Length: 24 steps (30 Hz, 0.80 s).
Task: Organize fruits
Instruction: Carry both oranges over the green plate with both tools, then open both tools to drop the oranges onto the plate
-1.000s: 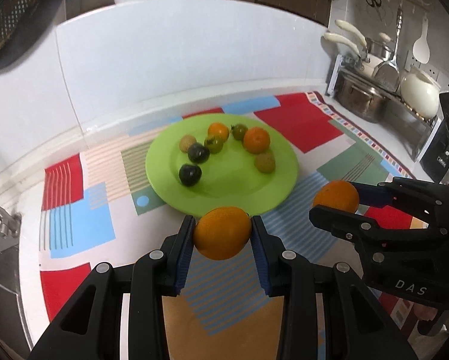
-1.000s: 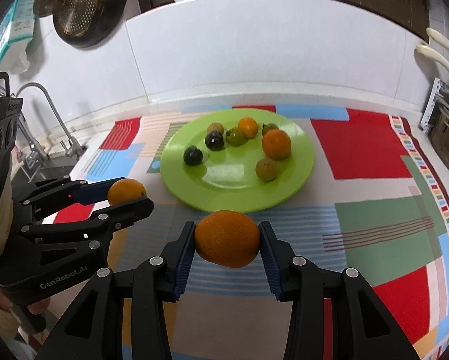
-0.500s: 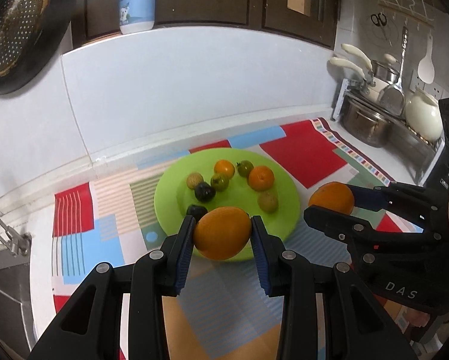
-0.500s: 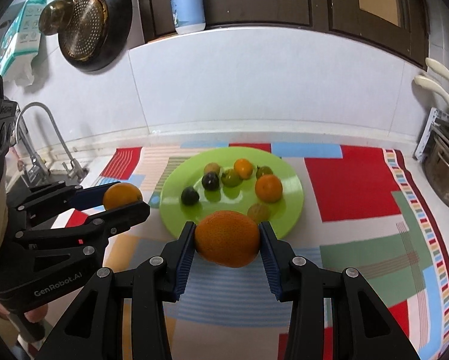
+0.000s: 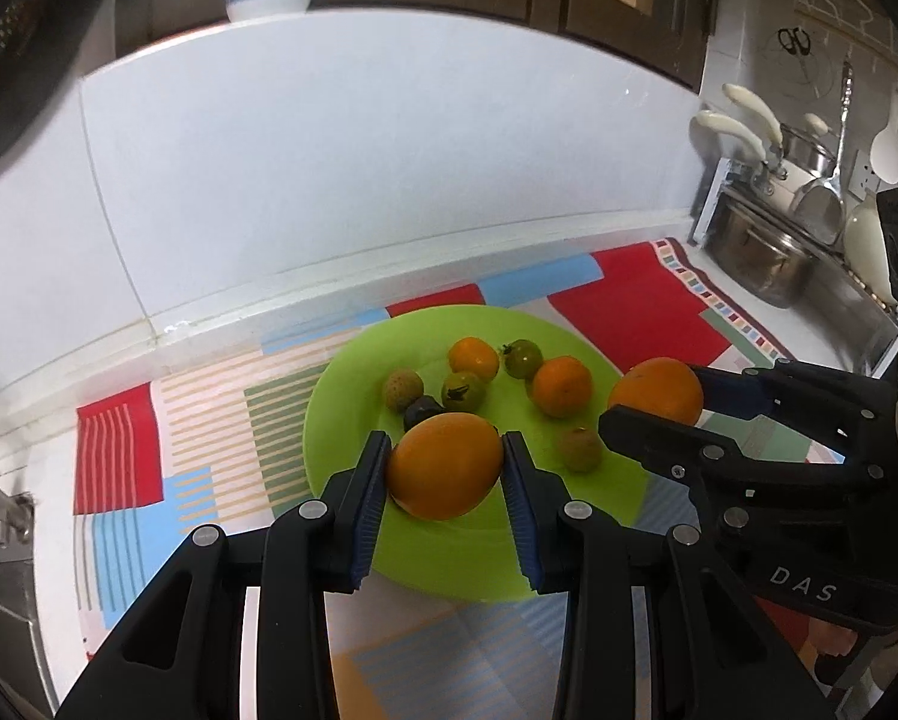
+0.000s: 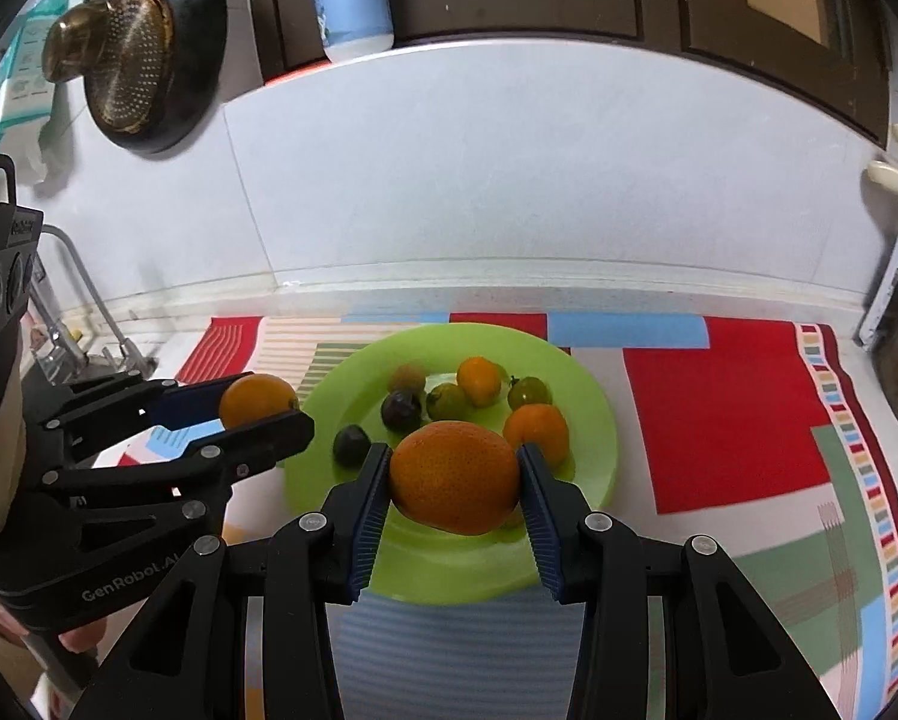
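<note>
My left gripper (image 5: 443,471) is shut on an orange (image 5: 443,450), held over the near part of a green plate (image 5: 329,420). My right gripper (image 6: 454,483) is shut on a larger orange (image 6: 455,468) above the same plate (image 6: 596,420). Each gripper shows in the other's view: the right gripper (image 5: 653,399) at the plate's right rim, the left gripper (image 6: 264,407) at its left rim. On the plate lie two small oranges (image 5: 560,387), two green tomatoes (image 5: 522,358), dark plums (image 6: 401,410) and brownish round fruits (image 5: 579,450).
The plate rests on a colourful patterned mat (image 6: 719,408) on a white counter. A sink tap (image 6: 83,300) stands at the left and a rack of pots (image 5: 761,258) at the right. The white wall (image 6: 509,180) runs close behind the plate.
Both grippers have moved forward with their oranges, from over the mat to above the plate's near part. Their grips are unchanged.
</note>
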Available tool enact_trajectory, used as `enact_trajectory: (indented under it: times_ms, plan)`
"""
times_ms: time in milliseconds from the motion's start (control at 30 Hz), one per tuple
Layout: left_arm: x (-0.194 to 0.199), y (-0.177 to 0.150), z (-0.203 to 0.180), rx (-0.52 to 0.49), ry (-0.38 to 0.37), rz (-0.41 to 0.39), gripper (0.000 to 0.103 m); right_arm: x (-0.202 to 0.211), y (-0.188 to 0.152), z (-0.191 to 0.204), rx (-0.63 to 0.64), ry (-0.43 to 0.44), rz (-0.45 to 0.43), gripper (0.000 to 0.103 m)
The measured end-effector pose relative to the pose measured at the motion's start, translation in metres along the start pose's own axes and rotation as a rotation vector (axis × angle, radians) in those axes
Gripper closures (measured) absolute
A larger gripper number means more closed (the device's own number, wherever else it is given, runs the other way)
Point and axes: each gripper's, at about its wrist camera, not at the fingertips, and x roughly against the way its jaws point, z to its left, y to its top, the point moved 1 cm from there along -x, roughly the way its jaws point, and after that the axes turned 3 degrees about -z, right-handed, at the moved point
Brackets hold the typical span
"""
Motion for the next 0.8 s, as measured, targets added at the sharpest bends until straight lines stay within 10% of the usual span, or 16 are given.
enact_trajectory:
  times_ms: [800]
  plan:
    - [-0.006, -0.004, 0.008, 0.033, 0.061, -0.003, 0.046, -0.03, 0.0, -0.019, -0.037, -0.021, 0.026, 0.051]
